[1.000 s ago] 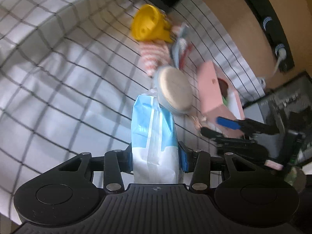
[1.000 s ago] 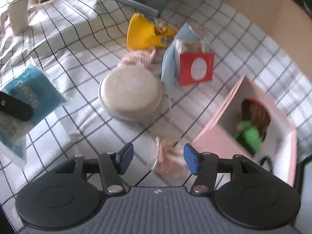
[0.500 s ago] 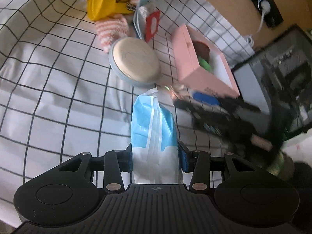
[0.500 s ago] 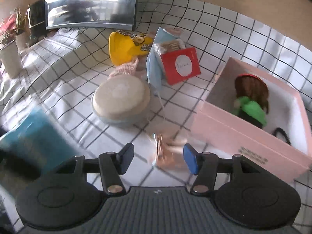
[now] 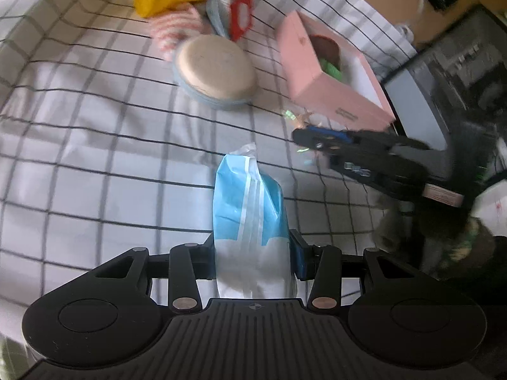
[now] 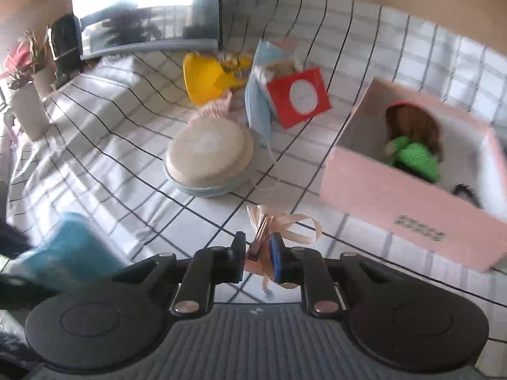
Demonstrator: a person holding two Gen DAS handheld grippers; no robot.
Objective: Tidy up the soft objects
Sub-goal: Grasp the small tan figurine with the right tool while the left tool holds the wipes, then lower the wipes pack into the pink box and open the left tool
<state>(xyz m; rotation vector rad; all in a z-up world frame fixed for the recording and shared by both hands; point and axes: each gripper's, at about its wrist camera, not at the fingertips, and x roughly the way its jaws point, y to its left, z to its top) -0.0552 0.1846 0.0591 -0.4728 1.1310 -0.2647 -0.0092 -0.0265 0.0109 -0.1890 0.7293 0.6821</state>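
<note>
One doll boxed, most soft things not yet sorted.

My right gripper [image 6: 257,250] has just been closing on the ribbon bow [image 6: 279,221]; my left gripper [image 5: 253,258] clamps the tissue pack [image 5: 250,209] (pink box [image 6: 412,190] at the tablecloth's [image 5: 79,158] right edge).

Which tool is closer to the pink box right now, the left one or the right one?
Right. The right tool sits just in front of the pink box, its jaws having just closed on a peach ribbon bow. The left tool, holding a blue-and-white packet, is farther back.

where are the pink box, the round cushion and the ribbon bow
pink box [image 6: 389,190], right wrist view, front wall
round cushion [image 6: 207,148], right wrist view, top face
ribbon bow [image 6: 285,221], right wrist view, loop
</note>
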